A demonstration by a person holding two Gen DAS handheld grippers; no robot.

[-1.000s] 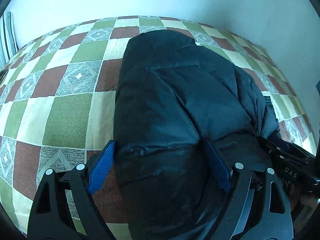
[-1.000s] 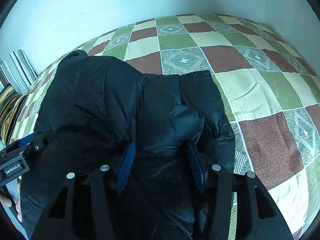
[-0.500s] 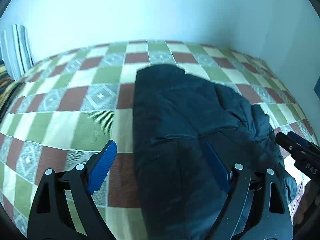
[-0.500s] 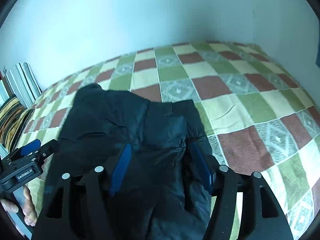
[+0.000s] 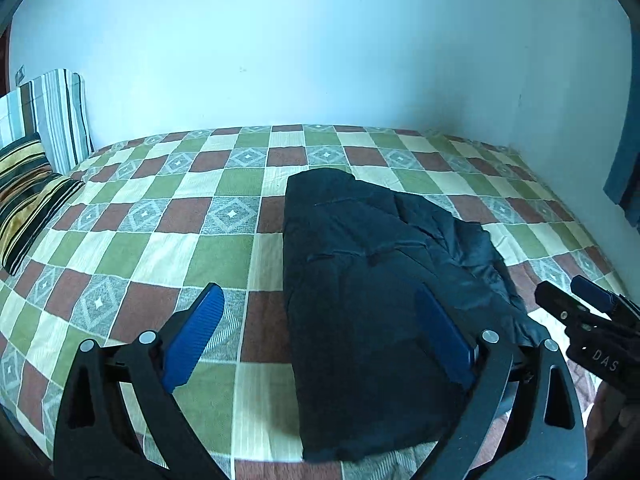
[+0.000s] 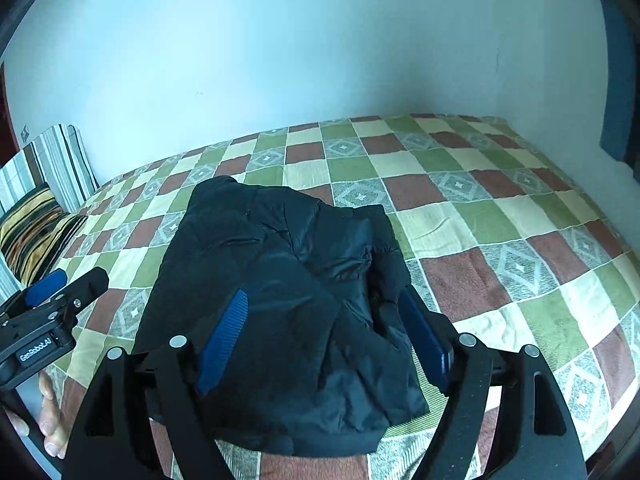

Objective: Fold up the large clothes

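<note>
Black jacket [image 5: 372,280] folded into a compact bundle on the checked bed [image 5: 224,216], near its front edge, striped pillows [image 5: 36,160] well apart at far left. Left gripper [image 5: 316,336] fingers wide and empty, just opened further; right gripper [image 6: 320,344] fingers also just opening, nothing pressed between the pads, jacket lying below both. Judged puffy, light, soft and slippery, springy enough to unfold; best taken at the hem edge or through a thick folded layer, not the smooth top.
</note>
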